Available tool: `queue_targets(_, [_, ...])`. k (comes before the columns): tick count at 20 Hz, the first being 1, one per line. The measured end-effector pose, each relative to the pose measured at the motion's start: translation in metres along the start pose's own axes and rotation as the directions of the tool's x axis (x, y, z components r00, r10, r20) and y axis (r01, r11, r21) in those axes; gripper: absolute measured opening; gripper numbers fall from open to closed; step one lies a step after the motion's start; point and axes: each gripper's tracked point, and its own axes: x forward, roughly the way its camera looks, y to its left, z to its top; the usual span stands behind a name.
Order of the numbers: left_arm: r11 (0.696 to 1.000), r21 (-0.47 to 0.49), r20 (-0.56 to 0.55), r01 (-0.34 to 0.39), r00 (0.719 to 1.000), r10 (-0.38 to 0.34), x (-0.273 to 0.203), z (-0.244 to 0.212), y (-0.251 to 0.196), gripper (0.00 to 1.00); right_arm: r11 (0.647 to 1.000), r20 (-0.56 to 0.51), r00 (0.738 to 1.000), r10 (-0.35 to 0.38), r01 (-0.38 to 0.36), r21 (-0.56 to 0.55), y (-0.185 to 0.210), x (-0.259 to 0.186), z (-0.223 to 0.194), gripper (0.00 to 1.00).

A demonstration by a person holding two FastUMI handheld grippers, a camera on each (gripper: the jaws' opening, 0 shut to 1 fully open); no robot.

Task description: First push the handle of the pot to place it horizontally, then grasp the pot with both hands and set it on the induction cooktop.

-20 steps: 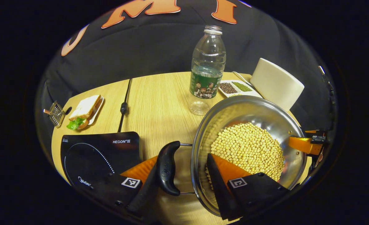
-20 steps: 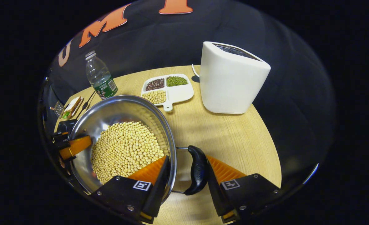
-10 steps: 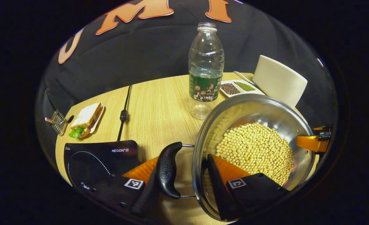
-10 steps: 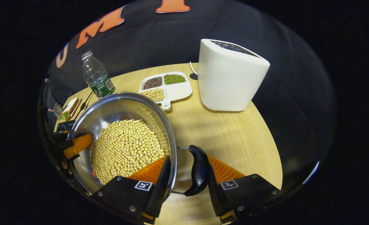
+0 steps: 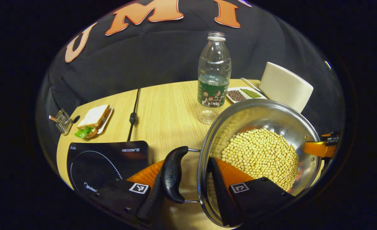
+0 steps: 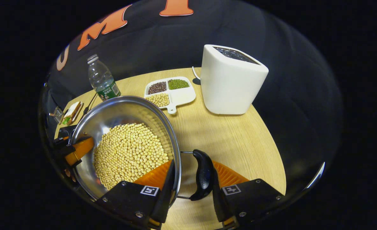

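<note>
While both tools (image 5: pixel 185 179) (image 6: pixel 190 179) apparently clench its two handles (image 5: pixel 172 174) (image 6: pixel 203 175), one pot (image 5: pixel 265 111), one cooktop (image 5: pixel 105 159)

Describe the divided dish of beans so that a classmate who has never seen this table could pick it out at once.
Start at the tall white appliance at the far side of the wooden table. Just to its left in the right gripper view lies a flat white divided dish with a short handle. It alone has separate compartments: dark beans, green beans, yellow beans, and an empty one.
</note>
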Motion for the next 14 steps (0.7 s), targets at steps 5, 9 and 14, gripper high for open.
queue_targets(5, [0.999, -0.033, 0.034, -0.007, 0.999, 0.008, -0.033, 0.016, 0.026, 0.78, 0.999, 0.052, 0.999, 0.001, 0.000, -0.033, 0.003, 0.003, -0.001, 0.57])
queue_targets(9, [0.997, -0.068, 0.059, -0.041, 0.997, 0.045, -0.068, 0.021, 0.070, 0.77, 0.997, 0.085, 0.996, 0.040, -0.034, -0.074, 0.002, 0.006, 0.003, 0.57])
queue_targets(14, [0.991, -0.070, 0.088, -0.113, 0.989, 0.119, -0.120, 0.031, 0.139, 0.77, 0.987, 0.091, 0.988, 0.123, -0.113, -0.112, 0.001, 0.017, 0.005, 0.57])
